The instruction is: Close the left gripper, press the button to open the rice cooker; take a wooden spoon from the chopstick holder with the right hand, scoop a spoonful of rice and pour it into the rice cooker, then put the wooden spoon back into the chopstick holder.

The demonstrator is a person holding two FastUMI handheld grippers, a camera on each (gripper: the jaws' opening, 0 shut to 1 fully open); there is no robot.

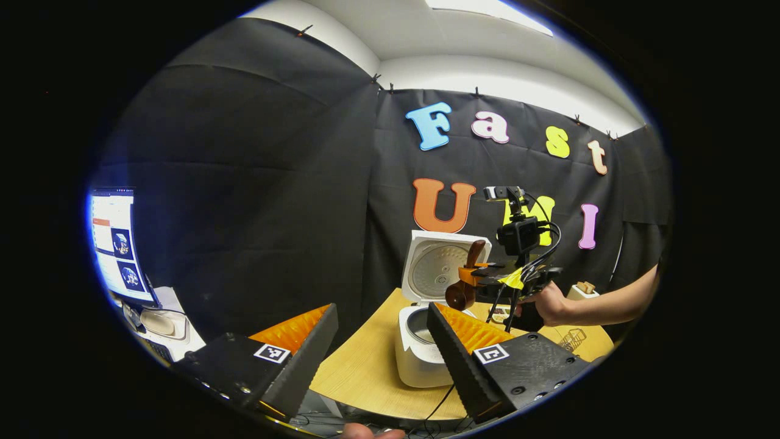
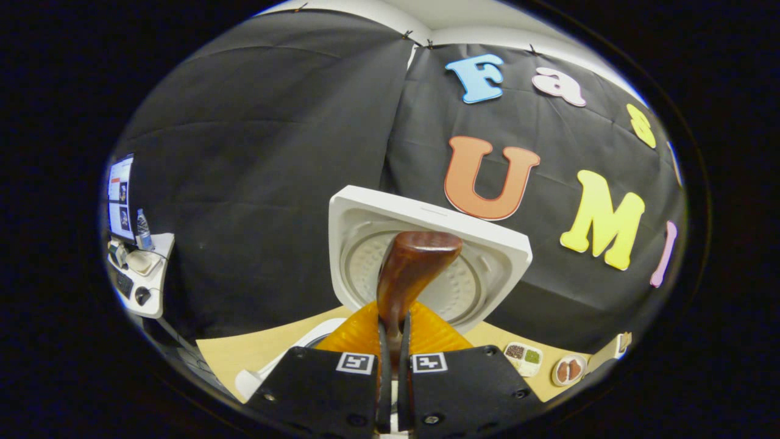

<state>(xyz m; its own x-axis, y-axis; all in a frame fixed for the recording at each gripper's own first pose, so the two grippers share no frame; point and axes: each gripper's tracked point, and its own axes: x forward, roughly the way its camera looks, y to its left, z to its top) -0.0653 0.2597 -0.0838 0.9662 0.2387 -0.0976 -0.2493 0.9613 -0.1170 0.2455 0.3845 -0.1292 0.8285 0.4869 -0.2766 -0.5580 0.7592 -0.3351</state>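
A black cloth wall is backing a round wooden table (image 1: 365,372), where a white rice cooker (image 1: 420,353) is standing with its lid (image 1: 442,265) raised. The right gripper (image 1: 472,277), held by a hand (image 1: 548,303), is clamping a wooden spoon (image 2: 405,274) by the handle, hovering above the cooker's pot. The left gripper (image 1: 381,338) is standing wide apart, gripping nothing, just short of the cooker.

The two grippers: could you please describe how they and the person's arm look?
Each gripper, left and right, has two wedge-shaped fingers carrying square black-and-white tags. The right gripper carries a black camera on top, with black cables. The forearm is bare, no sleeve visible.
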